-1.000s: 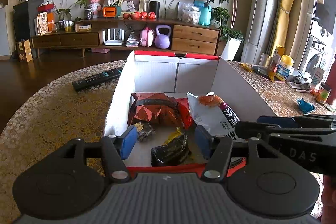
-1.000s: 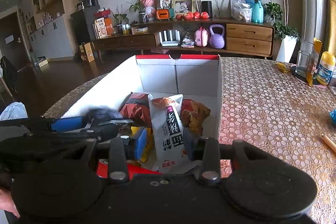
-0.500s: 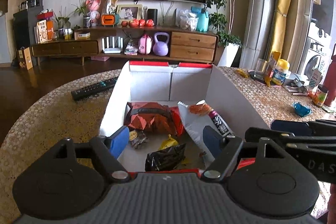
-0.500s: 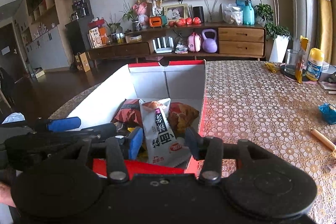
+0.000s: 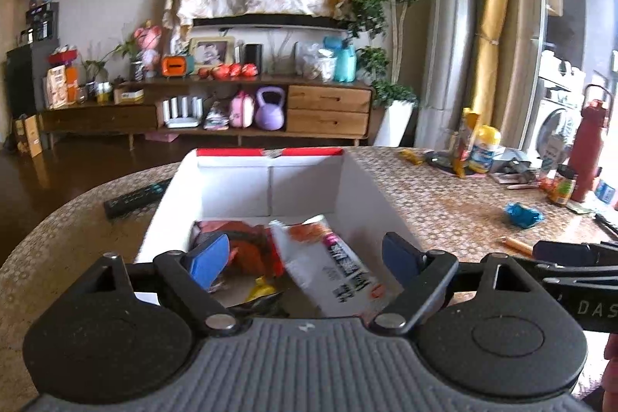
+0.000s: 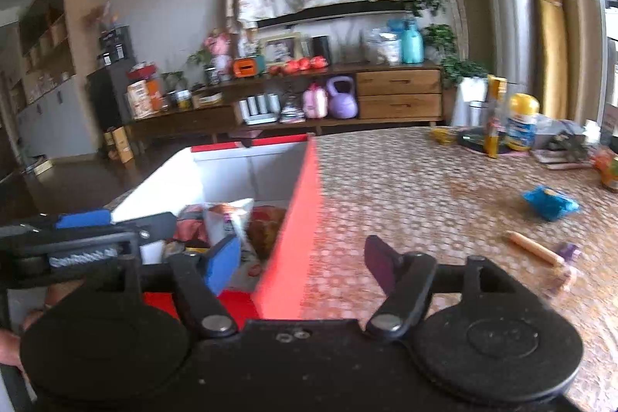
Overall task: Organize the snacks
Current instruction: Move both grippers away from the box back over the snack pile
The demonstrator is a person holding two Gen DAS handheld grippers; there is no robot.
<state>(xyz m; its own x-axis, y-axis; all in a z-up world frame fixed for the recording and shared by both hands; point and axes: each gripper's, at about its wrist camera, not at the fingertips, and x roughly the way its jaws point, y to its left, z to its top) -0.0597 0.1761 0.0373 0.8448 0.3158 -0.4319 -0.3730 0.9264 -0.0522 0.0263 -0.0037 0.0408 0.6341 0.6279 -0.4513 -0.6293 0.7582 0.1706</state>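
Looking along the left gripper point(image 5: 303, 259), the left wrist view shows its blue pads spread wide and opening further, with nothing pressed between them. Beyond them stands the white box point(image 5: 359, 188) with a red rim, set on the patterned table point(image 5: 432, 203). Inside lie the snacks: a white packet point(image 5: 328, 265) with dark lettering leaning toward the right wall, a red-orange bag point(image 5: 247, 238) behind it, and a small yellow wrapper point(image 5: 260, 292) near the front edge. A black remote point(image 5: 135, 197) rests on the table just left of the box. The right gripper's point(image 5: 571, 257) arm reaches in from the right edge. Farther right on the table sit a blue wrapper point(image 5: 521, 213) and a red bottle point(image 5: 587, 157).

In the right wrist view, the right gripper point(image 6: 301, 257) straddles the box's point(image 6: 297, 219) red right wall, one pad inside, one over the table point(image 6: 425, 188); its pads are apart and widening, gripping nothing. The white packet point(image 6: 228, 215) and the red-orange bag point(image 6: 189, 228) show inside the box, blurred. The left gripper point(image 6: 83, 219) crosses at the left. A blue wrapper point(image 6: 550, 203) and a tan stick point(image 6: 535, 253) lie on the table to the right.
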